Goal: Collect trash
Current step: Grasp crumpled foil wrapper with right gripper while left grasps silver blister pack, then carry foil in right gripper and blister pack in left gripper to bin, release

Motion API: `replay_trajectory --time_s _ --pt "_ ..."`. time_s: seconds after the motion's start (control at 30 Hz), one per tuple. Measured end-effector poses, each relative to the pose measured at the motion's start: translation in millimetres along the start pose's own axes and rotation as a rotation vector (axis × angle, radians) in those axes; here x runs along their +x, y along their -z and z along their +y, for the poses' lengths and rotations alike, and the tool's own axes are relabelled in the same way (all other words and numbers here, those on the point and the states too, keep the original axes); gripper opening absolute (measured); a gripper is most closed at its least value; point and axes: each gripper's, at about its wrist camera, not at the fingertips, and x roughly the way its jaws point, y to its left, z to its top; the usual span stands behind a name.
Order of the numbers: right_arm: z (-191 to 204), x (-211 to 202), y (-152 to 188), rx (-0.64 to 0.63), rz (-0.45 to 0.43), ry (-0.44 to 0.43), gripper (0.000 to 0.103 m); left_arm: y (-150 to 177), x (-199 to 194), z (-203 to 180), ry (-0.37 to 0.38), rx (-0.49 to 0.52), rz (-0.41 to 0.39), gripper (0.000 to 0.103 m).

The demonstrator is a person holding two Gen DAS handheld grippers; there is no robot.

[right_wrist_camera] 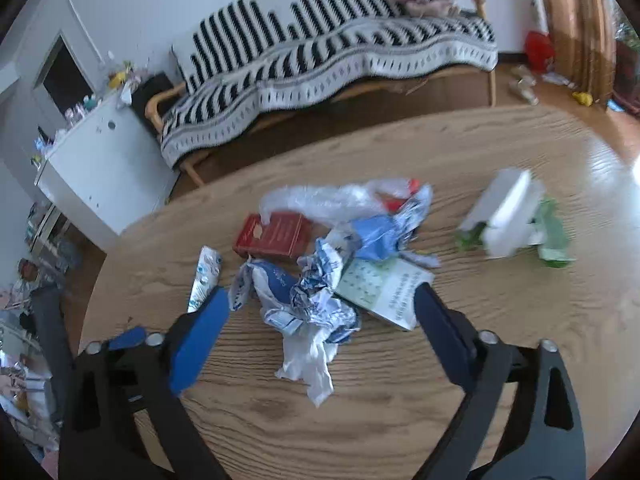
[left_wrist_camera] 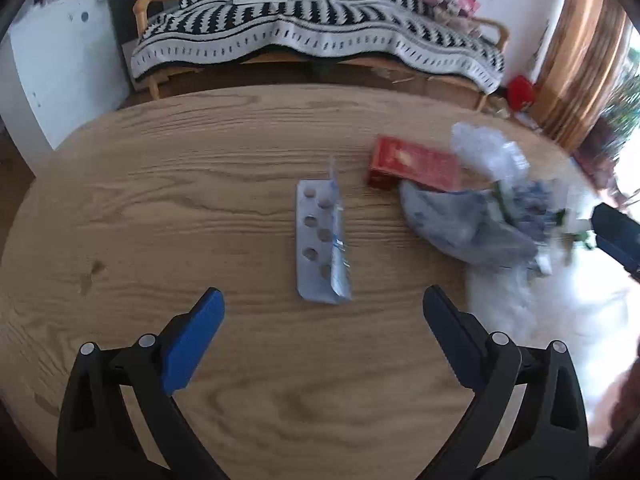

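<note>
A: Trash (right_wrist_camera: pixel 316 280) heaped mid-desk (right_wrist_camera: pixel 400 420), blister pack (left_wrist_camera: pixel 320 240) just beside.
B: Left hand-held gripper (left_wrist_camera: pixel 323 300) wide open, empty, above pack. Right hand-held gripper (right_wrist_camera: pixel 322 296) open, empty, astride crumpled paper.

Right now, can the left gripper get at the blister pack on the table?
Probably yes. The left gripper is open, and the blister pack lies flat just ahead of its fingertips on bare wooden table, clear of the red box and crumpled wrappers.
</note>
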Motion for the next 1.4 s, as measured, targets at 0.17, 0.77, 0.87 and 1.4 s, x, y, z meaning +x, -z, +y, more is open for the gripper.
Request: replay_trajectory --time_s 0.17,0.77,0.87,1.4 --pt "-8.5 20.9 -6.5 0.009 0.012 0.043 0.082 -19.6 20.9 5.9 -0.011 -0.036 -0.001 0.096" --pt "-30.0 -13.2 -14.0 0.109 -0.189 -0.030 0.024 -29.4 -0.2 -5.0 0.124 -0.005 -0.053 0.034" --pt "-41.5 -30.4 -12.3 0.133 -0.235 -0.039 0.024 -24.6 -13.6 -10.9 0.112 0.004 -0.085 0.035" --pt "-64.9 -30.1 -3.8 0.160 -0.174 -0.020 0.024 -16.3 -24.8 -18.3 0.142 0.006 -0.092 0.035"
